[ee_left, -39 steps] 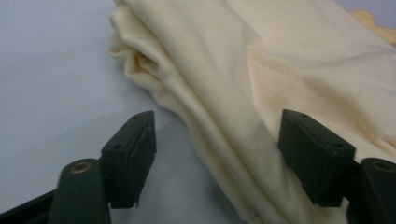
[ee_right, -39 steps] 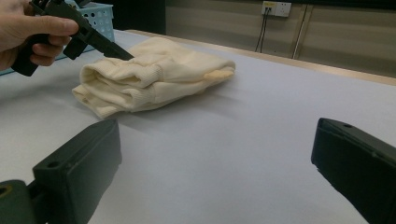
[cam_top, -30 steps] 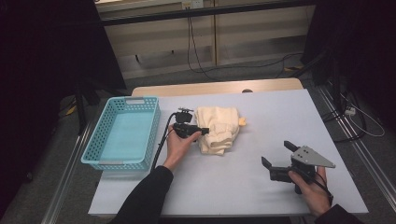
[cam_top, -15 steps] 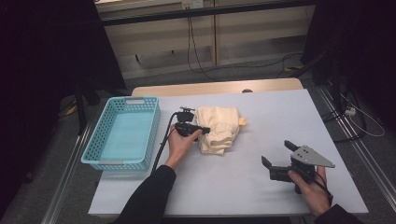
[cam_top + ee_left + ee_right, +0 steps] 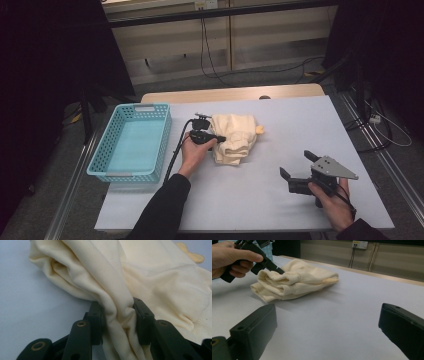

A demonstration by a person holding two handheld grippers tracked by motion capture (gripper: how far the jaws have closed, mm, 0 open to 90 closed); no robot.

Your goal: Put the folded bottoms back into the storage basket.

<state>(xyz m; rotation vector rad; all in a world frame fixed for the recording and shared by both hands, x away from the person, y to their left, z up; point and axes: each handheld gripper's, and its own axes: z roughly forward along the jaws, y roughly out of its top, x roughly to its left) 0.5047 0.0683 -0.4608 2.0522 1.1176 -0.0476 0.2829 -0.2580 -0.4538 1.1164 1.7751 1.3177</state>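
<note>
While jaws pinch the cream garment (image 5: 140, 280), left gripper (image 5: 117, 315) has just been closing

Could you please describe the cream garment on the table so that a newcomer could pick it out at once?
On the pale table, look right of the turquoise basket, near the middle. The cream garment lies bunched there, a fold pinched in the left claw. It is the table's one soft thing, with a small yellow tab at its far edge.
</note>
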